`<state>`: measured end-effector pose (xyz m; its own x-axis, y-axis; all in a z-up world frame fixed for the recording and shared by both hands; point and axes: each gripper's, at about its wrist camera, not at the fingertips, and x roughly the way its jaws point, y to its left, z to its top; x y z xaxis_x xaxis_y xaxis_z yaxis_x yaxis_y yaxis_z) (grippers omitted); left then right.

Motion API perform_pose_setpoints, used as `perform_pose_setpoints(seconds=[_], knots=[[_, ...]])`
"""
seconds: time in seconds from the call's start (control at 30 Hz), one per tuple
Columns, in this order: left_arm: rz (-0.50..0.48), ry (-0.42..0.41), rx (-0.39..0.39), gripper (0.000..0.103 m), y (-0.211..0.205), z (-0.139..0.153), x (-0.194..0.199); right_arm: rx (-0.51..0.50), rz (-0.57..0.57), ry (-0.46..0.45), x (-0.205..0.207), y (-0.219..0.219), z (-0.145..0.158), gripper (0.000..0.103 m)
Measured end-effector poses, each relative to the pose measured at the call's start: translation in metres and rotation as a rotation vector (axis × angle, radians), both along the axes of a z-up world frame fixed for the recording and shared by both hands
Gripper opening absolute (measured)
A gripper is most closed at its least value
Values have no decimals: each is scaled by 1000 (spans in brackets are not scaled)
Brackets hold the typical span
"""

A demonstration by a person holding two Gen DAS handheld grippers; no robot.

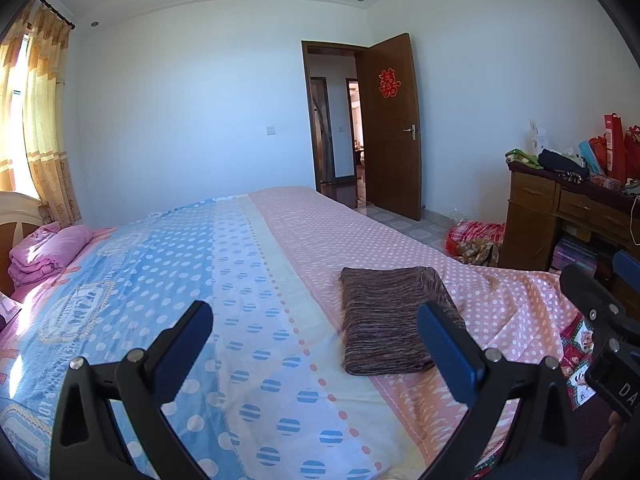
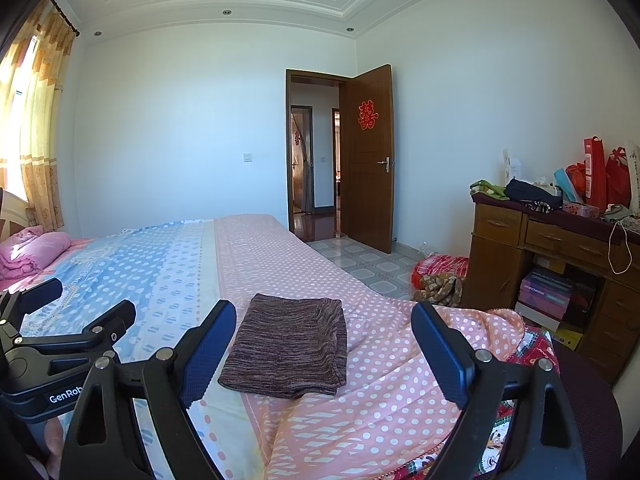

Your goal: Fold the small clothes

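Observation:
A small brown striped knit garment lies folded into a flat rectangle on the pink dotted part of the bedspread. My left gripper hovers over the bed with its jaws wide apart and nothing between them; the garment lies just beyond its right finger. My right gripper is also open and empty, above the near edge of the bed, with the garment ahead between its spread fingers. The left gripper shows at the left of the right wrist view.
Folded pink bedding sits at the bed's far left by the curtains. A wooden desk piled with clothes and red bags stands at right. A red bundle lies on the tiled floor near the open door.

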<state>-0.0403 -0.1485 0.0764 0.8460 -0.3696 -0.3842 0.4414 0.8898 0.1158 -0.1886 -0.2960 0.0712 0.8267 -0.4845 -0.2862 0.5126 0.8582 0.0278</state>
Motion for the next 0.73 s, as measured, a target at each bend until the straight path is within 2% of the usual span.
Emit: perform_pose_setpoints(seconds=[0.2, 0.47, 0.73], knots=[[43, -18, 9, 103, 0, 2, 7, 8, -4, 2, 1, 0, -3, 90], [27, 6, -43, 103, 8, 1, 14, 11, -3, 10, 2, -1, -4, 90], [39, 5, -25, 103, 7, 0, 17, 24, 0, 22, 5, -3, -8, 90]])
